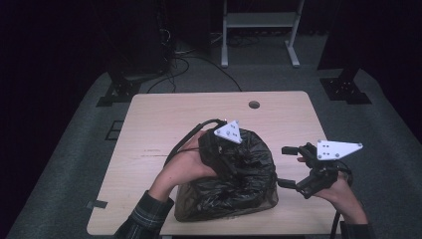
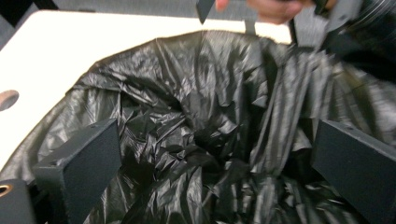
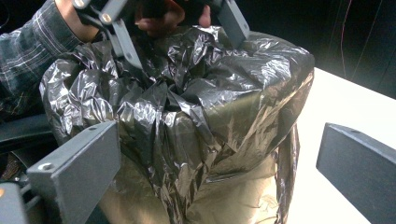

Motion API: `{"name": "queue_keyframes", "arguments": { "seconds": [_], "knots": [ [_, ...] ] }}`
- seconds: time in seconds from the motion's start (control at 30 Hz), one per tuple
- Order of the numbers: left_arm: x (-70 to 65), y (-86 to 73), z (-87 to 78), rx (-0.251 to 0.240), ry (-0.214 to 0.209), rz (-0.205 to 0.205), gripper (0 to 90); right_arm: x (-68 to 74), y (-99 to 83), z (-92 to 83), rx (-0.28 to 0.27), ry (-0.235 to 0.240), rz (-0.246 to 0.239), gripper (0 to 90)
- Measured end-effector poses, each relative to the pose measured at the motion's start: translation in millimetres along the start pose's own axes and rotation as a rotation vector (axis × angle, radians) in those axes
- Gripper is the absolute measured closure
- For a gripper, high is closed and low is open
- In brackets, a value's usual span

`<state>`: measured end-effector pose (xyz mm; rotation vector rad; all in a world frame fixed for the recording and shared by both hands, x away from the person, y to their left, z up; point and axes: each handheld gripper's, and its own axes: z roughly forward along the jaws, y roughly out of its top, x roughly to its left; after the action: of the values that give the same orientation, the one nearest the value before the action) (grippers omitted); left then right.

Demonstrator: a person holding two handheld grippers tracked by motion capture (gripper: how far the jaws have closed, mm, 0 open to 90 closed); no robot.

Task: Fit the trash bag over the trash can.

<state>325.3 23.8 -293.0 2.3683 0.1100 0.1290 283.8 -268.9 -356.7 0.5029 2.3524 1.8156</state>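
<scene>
Left hand-held gripper (image 1: 234, 167), jaws spread, sat inside crinkled black plastic bin liner (image 1: 249, 174) to seat it; right hand-held gripper (image 1: 291, 167) waited unclenched beside it.

This looks like a lab or recording studio. A bare wooden table (image 1: 164, 114) stands on grey carpet (image 1: 74, 149) among dark curtains, with black stand feet (image 1: 117, 92), loose cables (image 1: 184, 64) and a white metal frame (image 1: 259, 30) behind it.

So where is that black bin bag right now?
In the high view the black bin bag sits at the table's near edge, the left gripper over it, the right gripper beside it.
</scene>
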Motion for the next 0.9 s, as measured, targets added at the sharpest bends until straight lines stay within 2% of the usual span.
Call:
{"name": "queue_keyframes", "arguments": {
  "seconds": [0.07,0.2,0.33,0.47,0.8,0.9],
  "knots": [
    [1.8,1.2,8.2,0.049,-0.001,0.001,0.4,0.1,0.0,0.8,0.004,0.0,-0.004,0.0],
    [4.0,1.0,22.3,0.101,-0.015,-0.004,0.4,0.3,-0.1,1.0,0.007,-0.001,-0.005,0.0],
    [5.1,-1.0,35.6,0.146,-0.01,-0.019,0.3,-0.2,-0.4,0.1,0.006,-0.003,-0.003,0.0],
    [4.8,-1.6,44.8,0.203,0.012,-0.012,0.3,-0.3,-0.7,-0.3,0.007,-0.004,-0.003,0.0],
    [3.6,-3.7,68.5,0.276,-0.026,-0.067,0.3,-0.6,-0.9,1.2,0.015,-0.007,-0.004,0.0],
    [2.7,-1.2,65.1,0.25,-0.011,-0.064,0.4,-0.5,-1.0,0.1,0.015,-0.007,-0.003,0.0]
  ]
}}
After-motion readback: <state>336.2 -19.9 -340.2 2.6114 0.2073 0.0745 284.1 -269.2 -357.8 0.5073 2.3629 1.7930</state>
